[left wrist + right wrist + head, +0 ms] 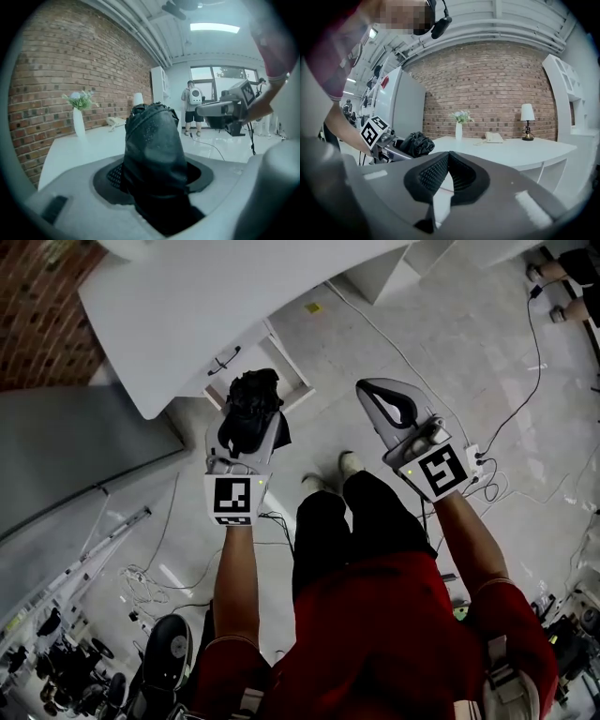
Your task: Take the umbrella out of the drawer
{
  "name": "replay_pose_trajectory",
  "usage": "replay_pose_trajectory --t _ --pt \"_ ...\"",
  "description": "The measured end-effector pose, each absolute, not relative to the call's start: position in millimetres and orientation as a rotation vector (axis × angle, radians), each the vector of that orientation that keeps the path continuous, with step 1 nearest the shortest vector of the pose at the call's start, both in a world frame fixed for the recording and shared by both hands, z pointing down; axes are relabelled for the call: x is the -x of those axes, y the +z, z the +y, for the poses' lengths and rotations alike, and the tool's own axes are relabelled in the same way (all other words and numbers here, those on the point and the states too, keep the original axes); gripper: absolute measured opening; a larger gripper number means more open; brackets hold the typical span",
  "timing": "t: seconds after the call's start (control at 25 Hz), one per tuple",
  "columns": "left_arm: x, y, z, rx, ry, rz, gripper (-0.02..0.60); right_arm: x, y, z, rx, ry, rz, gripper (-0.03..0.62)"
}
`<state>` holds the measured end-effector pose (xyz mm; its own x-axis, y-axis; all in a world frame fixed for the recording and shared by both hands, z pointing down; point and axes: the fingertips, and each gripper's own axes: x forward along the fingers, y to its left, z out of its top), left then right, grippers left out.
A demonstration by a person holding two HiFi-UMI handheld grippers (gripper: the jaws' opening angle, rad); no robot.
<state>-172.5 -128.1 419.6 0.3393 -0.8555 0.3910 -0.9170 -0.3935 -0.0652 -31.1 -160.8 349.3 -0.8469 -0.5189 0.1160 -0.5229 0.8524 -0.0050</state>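
A black folded umbrella (253, 395) sticks out from between the jaws of my left gripper (246, 432), which is shut on it and held up in the air. In the left gripper view the umbrella (152, 150) fills the space between the pads and hides them. From the right gripper view the umbrella (415, 144) shows at the left. Beside it, my right gripper (367, 388) is shut, and its ribbed pads (436, 173) meet at the tips with nothing between them. Below both hands, the white drawer (246, 362) with a black handle (225, 360) stands under the white table (206, 296).
On the table are a white vase of flowers (459, 129), a telephone (493, 137) and a lamp (527, 119), with a brick wall behind. A grey cabinet (75, 446) stands at the left. Cables (525, 362) run across the floor. A person (192, 105) stands far off by the windows.
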Motion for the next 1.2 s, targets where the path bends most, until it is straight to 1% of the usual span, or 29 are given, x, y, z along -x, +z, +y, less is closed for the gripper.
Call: replay_pose_trajectory --t 0.28,0.6,0.88,1.2 --pt "166 321 -93 -2.436 0.387 -1.74 0.256 31 269 -136 -0.82 0.046 -2.993 0.012" --pt "162 243 -58 -2.468 0.283 -1.823 0.256 21 207 -110 -0.822 0.019 -3.065 0.012" --pt "183 202 -34 -2.469 0.204 -1.909 0.256 26 174 -93 -0.818 -0.01 -3.132 0.012" --pt "184 188 -21 -2.486 0.138 -1.917 0.256 36 159 -70 -0.763 -0.059 -3.149 0.012"
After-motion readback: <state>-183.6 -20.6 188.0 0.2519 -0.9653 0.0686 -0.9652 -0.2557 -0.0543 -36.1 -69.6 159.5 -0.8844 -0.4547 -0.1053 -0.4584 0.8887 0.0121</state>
